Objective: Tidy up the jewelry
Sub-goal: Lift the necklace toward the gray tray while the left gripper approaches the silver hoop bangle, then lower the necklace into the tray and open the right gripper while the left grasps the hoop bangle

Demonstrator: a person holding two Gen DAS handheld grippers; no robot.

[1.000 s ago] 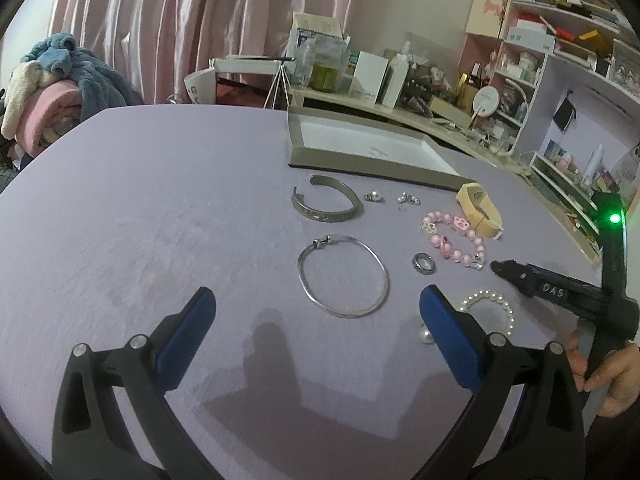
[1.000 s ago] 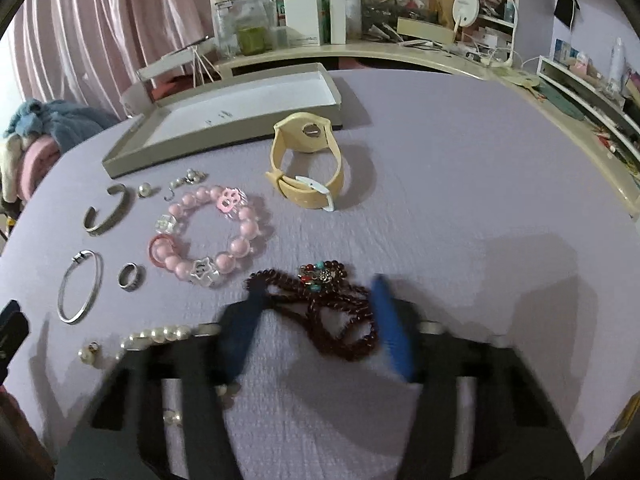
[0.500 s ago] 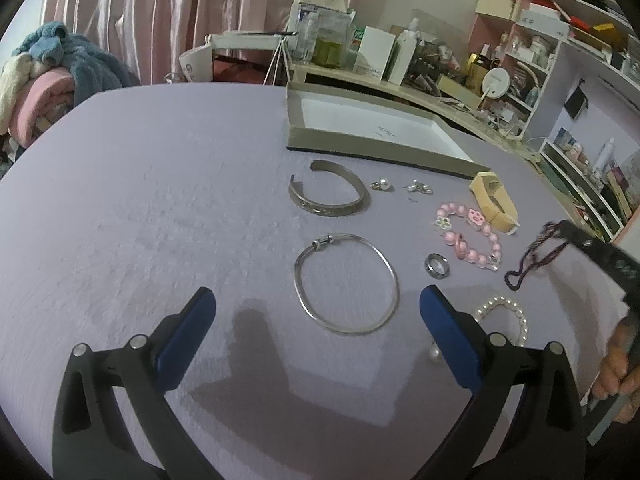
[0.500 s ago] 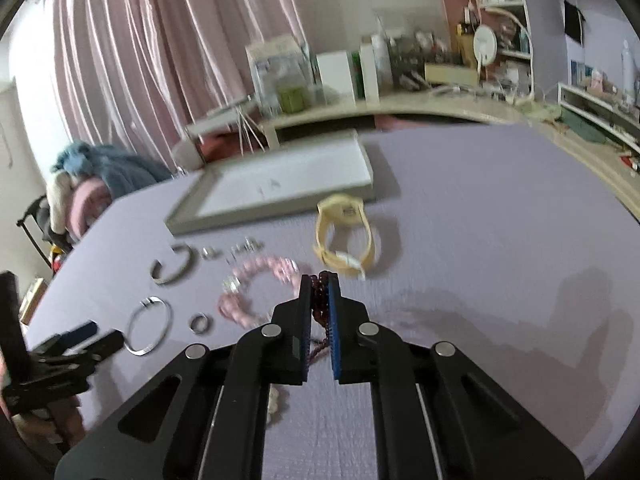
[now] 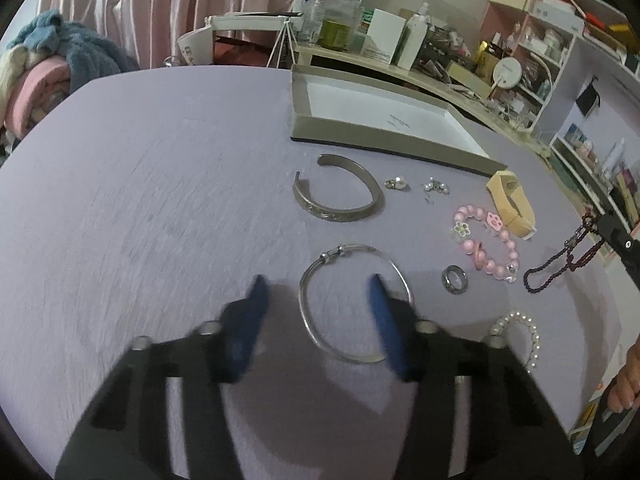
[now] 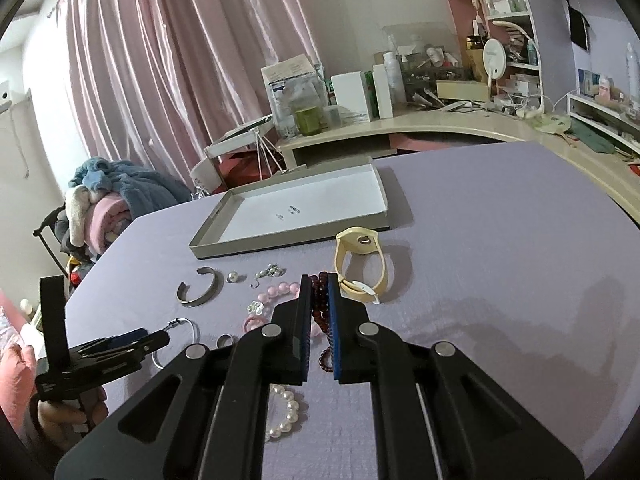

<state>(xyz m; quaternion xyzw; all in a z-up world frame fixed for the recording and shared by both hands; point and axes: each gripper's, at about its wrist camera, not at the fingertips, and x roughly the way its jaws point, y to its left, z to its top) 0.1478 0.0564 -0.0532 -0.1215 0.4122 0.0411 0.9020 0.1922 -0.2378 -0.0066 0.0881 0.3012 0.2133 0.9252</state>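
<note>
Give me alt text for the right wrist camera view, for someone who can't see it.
The right tongs are shut on a dark red bead strand, lifted over a lilac tabletop. Below lie a pink bead bracelet, a pearl bracelet, a silver cuff and a yellow watch band, with an open grey box behind. The left tongs reach over a thin silver bangle.

The bangle [image 5: 354,304] lies on the tabletop [image 5: 160,200] between the left claw [image 5: 318,300] fingers. The cuff [image 5: 338,200] lies beyond it, the tray [image 5: 384,120] farther back.
</note>
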